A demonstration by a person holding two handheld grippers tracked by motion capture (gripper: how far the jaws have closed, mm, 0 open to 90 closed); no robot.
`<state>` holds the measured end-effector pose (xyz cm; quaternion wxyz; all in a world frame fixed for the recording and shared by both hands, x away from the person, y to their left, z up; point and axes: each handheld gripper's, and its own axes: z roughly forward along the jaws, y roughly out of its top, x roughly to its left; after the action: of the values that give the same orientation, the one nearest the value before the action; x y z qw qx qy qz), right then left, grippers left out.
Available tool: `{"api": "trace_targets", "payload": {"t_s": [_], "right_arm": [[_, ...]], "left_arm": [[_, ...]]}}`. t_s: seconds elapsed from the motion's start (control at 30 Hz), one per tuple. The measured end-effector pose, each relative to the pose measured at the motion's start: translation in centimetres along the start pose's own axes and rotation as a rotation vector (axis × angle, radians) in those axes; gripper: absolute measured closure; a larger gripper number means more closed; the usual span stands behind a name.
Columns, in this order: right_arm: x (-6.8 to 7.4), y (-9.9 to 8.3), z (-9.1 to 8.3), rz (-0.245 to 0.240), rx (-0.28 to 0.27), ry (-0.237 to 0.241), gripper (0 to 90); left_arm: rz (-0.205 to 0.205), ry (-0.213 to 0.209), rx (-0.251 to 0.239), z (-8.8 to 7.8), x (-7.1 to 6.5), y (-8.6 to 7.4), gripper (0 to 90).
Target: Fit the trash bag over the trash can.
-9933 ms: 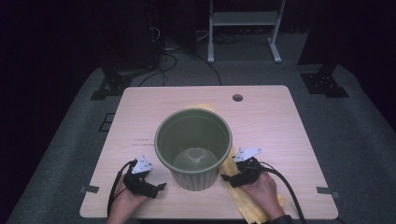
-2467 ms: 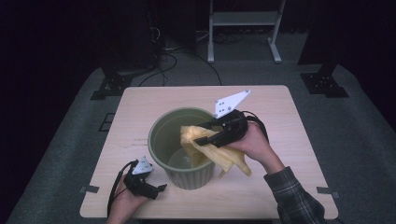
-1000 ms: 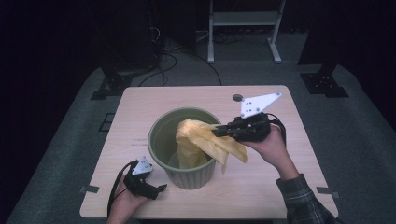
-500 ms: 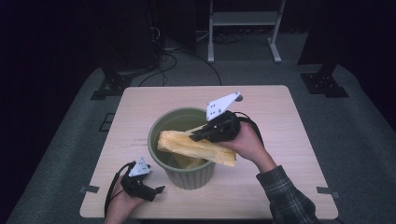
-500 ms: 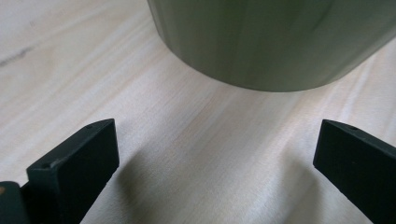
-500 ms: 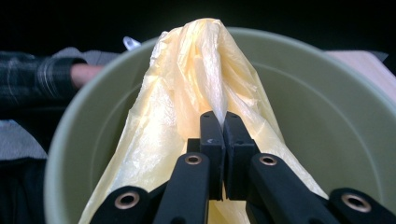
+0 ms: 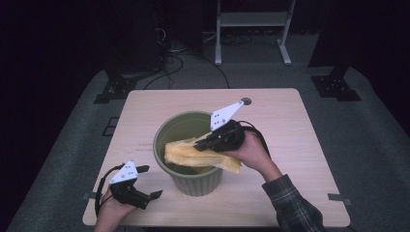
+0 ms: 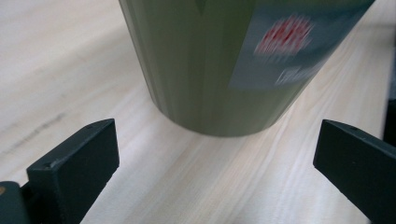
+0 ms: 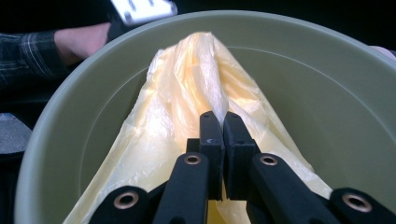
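A green ribbed bin (image 7: 193,179) stands mid-table, its wall and a label close up in the left gripper view (image 8: 210,70). A yellow plastic bag (image 7: 193,153) stretches across the bin's mouth and drapes over its right rim. My right gripper (image 7: 203,143) is shut on the bag, reaching over the rim from the right. In the right gripper view the jaws pinch the yellow bag (image 9: 187,93) inside the bin (image 9: 327,93). My left gripper (image 7: 151,182) is open, held just off the table near the front left, facing the bin's base.
The wooden table (image 7: 290,121) has a round cable hole (image 7: 246,101) at the back. Dark floor, cables and a metal stand's legs (image 7: 251,29) lie beyond the table. Tape marks sit at the table's front corners.
The right gripper has swung left and lower over the bin, laying the bag flatter across the opening. The left gripper has lifted a little off the table.
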<state>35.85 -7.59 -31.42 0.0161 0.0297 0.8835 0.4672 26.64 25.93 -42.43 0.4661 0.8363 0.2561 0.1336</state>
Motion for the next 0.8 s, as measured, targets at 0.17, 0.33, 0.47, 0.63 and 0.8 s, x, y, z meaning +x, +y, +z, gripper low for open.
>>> {"api": "trace_targets", "payload": {"t_s": [0.17, 0.33, 0.47, 0.63, 0.8], "right_arm": [[0.1, 0.0, 0.2, -0.002, -0.005, -0.003, 87.9], [0.1, -0.1, 0.1, -0.005, -0.020, -0.007, 88.0], [0.1, -0.2, 0.1, -0.005, -0.028, -0.005, 88.0], [0.1, -0.3, 0.0, -0.007, -0.045, -0.003, 88.0], [0.1, -0.3, 0.0, -0.007, -0.051, 0.001, 88.0]], "left_arm": [[0.006, -0.021, -0.037, -2.6, 0.1, 1.8, 0.0], [0.028, -0.060, -0.093, -4.7, 0.0, 4.4, 0.0], [0.056, -0.095, -0.148, -5.7, -0.2, 6.8, 0.0], [0.060, -0.122, -0.177, -5.4, 0.1, 9.0, 0.0], [0.057, -0.141, -0.209, -4.7, 0.6, 10.7, 7.3]]}}
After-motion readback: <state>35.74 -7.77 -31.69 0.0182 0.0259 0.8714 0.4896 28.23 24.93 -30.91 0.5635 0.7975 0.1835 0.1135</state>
